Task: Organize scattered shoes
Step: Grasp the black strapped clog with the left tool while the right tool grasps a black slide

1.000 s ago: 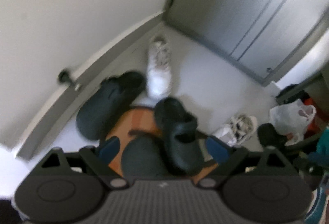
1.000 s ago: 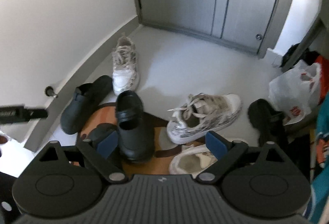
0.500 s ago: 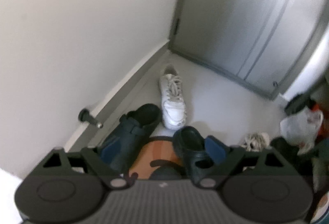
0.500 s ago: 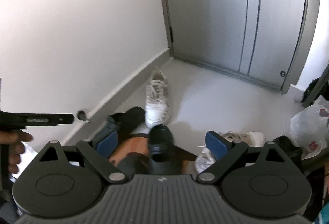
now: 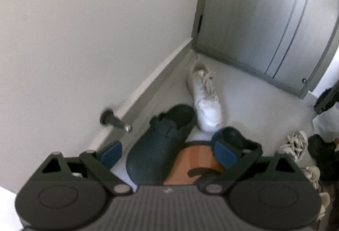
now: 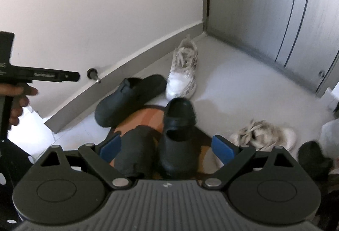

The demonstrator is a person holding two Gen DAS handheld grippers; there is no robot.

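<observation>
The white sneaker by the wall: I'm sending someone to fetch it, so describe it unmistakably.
Start at the grey door in the corner. Along the baseboard lies the white sneaker, heel toward the corner. Its toe meets a black clog; its match lies apart.

1. The left gripper (image 5: 167, 151) points steeply downward, its two blue-padded fingers (image 5: 111, 153) spread wide; the jaws have just been opening and the pads press on nothing.
2. The right gripper (image 6: 166, 147) tilts downward as well, its blue pads (image 6: 222, 148) standing wide apart with nothing clamped between them.
3. In the right wrist view, the person's left hand (image 6: 18, 101) shows at the left edge, fingers wrapped around the dark handle of the left gripper.
</observation>
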